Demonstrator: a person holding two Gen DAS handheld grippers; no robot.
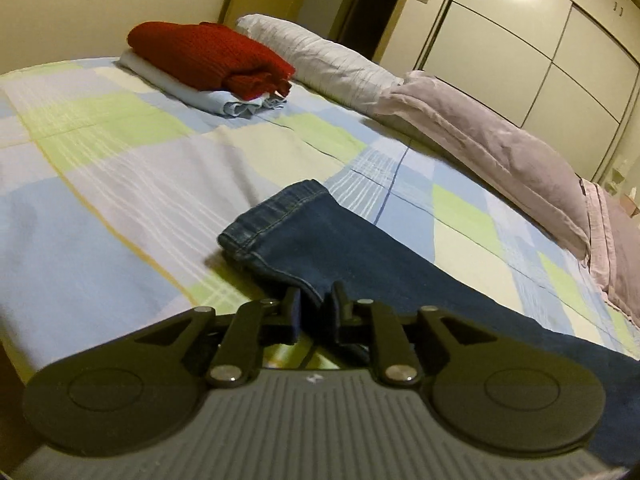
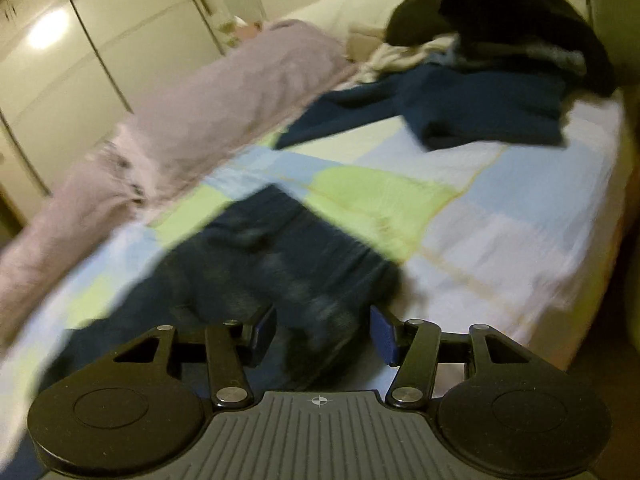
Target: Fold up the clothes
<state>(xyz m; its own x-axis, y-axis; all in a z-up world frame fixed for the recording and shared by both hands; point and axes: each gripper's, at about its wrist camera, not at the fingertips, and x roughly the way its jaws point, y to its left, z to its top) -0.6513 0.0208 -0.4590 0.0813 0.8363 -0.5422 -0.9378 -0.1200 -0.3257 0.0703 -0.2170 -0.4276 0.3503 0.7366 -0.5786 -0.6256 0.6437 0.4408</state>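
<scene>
Left wrist view: left gripper (image 1: 315,312) has its jaws narrowly parted, a fold of the jeans (image 1: 320,248) running between the pads; whether the pads actually press the denim I cannot tell. The jeans leg stretches ahead of the fingers, its hem just beyond them, the rest trailing off to the right. Far ahead and left, a red sweater (image 1: 208,56) sits on top of folded light-blue clothes (image 1: 224,104) on the checked bedspread (image 1: 120,152). Pillows (image 1: 480,140) line the right.

Right wrist view, blurred: right gripper (image 2: 323,334) is spread wide, holding nothing. The jeans (image 2: 272,264) lie between and just ahead of its fingers; touch unclear. A heap of dark clothes (image 2: 480,80) lies well ahead, to the right.
</scene>
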